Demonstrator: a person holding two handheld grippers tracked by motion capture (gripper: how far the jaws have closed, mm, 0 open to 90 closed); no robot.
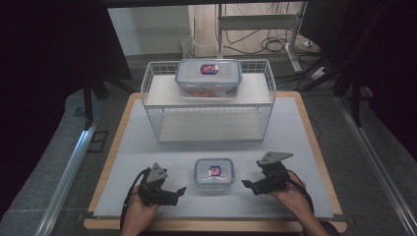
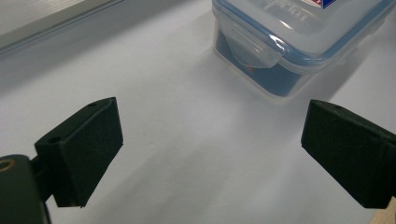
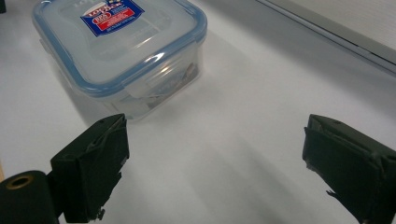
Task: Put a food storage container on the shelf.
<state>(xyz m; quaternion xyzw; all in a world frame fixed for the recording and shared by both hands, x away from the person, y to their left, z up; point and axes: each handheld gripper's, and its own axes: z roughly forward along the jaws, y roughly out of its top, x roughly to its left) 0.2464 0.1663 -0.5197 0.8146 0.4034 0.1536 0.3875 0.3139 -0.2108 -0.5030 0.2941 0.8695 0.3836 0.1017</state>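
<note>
Small container (image 1: pixel 214 173): we see a clear lidded box with a blue-rimmed lid and a red-and-blue label, resting on the surface (image 1: pixel 147 157) near its front edge, between the two grippers and touching neither.
Left gripper (image 1: pixel 178 191): we find it just left of the small container, held in the person's left hand (image 1: pixel 140 209), its jaws pointing toward the box.
Left jaws: we read them as released and spread wide, with bare surface between them; in the left gripper view (image 2: pixel 210 154) the container's latch side (image 2: pixel 299 42) lies ahead of the jaws and a little toward the right one, apart from both.
Right gripper (image 1: pixel 248 185): we find it just right of the small container, held in the person's right hand (image 1: pixel 290 199), jaws pointing toward the box.
Right jaws: we read them as released too, standing wide apart with nothing between them; in the right gripper view (image 3: pixel 215 172) the container (image 3: pixel 121 46) sits ahead and toward the left jaw, clear of it.
Wire basket (image 1: pixel 152 78): we see a white wire basket standing farther back on the surface, well apart from both grippers.
Large container (image 1: pixel 209 78): we see a bigger box of the same kind, with the same label on its lid, sitting on the basket's upper level.
Surface: pale grey sheet over a wood-edged board.
</note>
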